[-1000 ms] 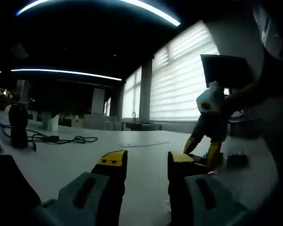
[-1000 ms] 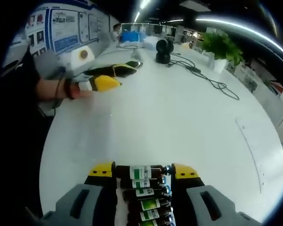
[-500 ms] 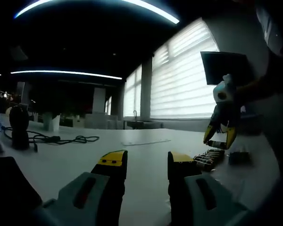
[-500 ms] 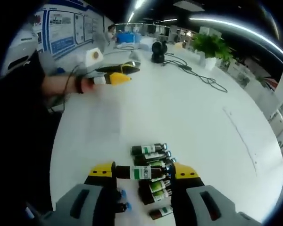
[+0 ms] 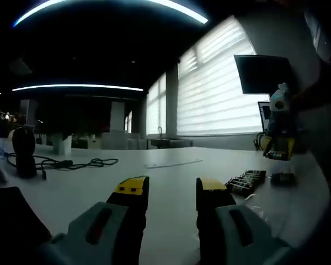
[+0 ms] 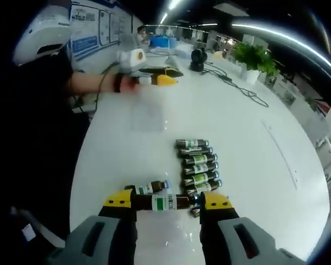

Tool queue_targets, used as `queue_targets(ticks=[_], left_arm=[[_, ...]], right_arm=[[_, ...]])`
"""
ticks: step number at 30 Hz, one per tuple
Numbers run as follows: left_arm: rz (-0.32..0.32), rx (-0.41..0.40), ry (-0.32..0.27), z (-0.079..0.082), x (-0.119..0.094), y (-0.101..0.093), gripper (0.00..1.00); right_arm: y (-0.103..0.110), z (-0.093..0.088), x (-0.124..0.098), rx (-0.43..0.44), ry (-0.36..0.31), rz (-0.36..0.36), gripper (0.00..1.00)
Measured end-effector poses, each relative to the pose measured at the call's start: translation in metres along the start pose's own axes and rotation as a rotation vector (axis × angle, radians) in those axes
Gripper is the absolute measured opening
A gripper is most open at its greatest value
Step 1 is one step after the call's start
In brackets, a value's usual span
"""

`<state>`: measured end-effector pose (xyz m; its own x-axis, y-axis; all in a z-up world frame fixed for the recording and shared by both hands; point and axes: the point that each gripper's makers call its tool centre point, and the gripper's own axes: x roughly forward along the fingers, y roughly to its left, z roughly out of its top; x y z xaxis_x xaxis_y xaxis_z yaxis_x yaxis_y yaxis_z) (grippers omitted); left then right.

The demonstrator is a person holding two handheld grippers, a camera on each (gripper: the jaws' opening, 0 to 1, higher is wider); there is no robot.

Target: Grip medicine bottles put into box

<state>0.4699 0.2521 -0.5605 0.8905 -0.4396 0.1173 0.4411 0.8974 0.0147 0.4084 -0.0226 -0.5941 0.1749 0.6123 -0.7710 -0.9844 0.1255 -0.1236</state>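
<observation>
R gripper (image 6: 166,202) clamps a bottle (image 6: 164,202) above table (image 6: 231,127); bottle row (image 6: 196,164) lies below. L gripper (image 5: 172,186) jaws apart, nothing held; L view adds blinds (image 5: 215,94), cable (image 5: 71,163).

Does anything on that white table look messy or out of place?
One bottle lies apart from the neat row of bottles, off to its side near the right gripper, which holds another bottle. Nothing looks spilled or broken.
</observation>
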Motion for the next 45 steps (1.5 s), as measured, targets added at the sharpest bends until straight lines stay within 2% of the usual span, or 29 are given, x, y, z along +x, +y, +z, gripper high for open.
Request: queue_targets(ticks=[10,23,28,32,35,39,42,44,45], left_arm=[[0.009,0.003,0.003,-0.002,0.0,0.004,0.27],[0.015,0.014,0.017,-0.006,0.001,0.005,0.27],[0.017,0.017,0.022,-0.007,0.001,0.005,0.27],[0.017,0.017,0.024,-0.008,0.001,0.005,0.27],[0.017,0.018,0.024,-0.008,0.002,0.005,0.27],[0.017,0.016,0.024,-0.008,0.002,0.005,0.27],[0.013,0.014,0.022,-0.007,0.002,0.004,0.27],[0.011,0.013,0.02,-0.007,0.002,0.004,0.27],[0.01,0.011,0.017,-0.007,0.001,0.004,0.27]], right_arm=[[0.013,-0.016,0.001,-0.04,-0.003,0.066,0.41],[0.024,-0.024,0.016,-0.111,0.002,0.17,0.41],[0.022,-0.027,0.019,-0.115,-0.001,0.179,0.41],[0.022,-0.026,0.02,-0.114,-0.008,0.175,0.34],[0.024,-0.022,0.02,-0.061,-0.036,0.184,0.38],[0.021,-0.012,0.014,-0.036,-0.073,0.156,0.39],[0.008,-0.001,0.008,0.054,-0.131,0.076,0.36],[0.003,0.0,0.006,0.102,-0.139,0.039,0.34],[-0.005,0.001,0.004,0.124,-0.156,-0.017,0.32]])
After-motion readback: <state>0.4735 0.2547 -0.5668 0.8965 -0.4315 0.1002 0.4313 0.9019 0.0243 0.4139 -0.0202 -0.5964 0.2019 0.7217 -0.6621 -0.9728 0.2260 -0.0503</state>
